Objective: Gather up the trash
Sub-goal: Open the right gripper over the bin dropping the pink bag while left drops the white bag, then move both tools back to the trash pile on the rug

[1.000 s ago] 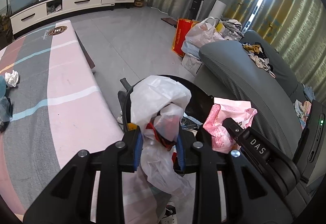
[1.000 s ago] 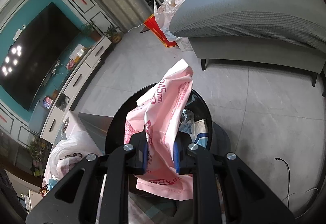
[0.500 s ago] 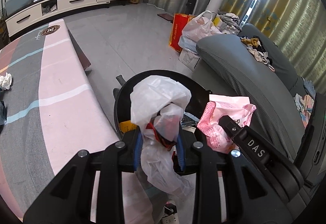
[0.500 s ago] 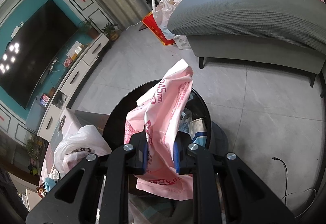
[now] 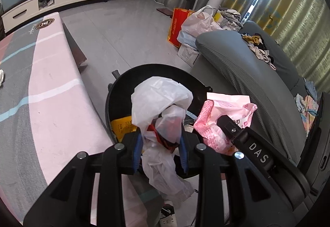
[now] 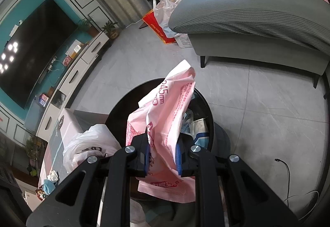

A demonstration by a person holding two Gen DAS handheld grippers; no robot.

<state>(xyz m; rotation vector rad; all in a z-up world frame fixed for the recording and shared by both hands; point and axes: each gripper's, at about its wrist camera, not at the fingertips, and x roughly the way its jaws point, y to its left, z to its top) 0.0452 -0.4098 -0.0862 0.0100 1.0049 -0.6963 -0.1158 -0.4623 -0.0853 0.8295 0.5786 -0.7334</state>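
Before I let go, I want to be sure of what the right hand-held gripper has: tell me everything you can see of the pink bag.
The pink bag is thin, crinkled plastic, pale pink with darker pink print, including large characters reading 245mm. It is crumpled, standing up out of the right hand-held gripper, whose blue pads pinch it at mid-height; its lower edge hangs below them. It sits above the open black bin, apart from the white bag beside it. Its contents cannot be seen.
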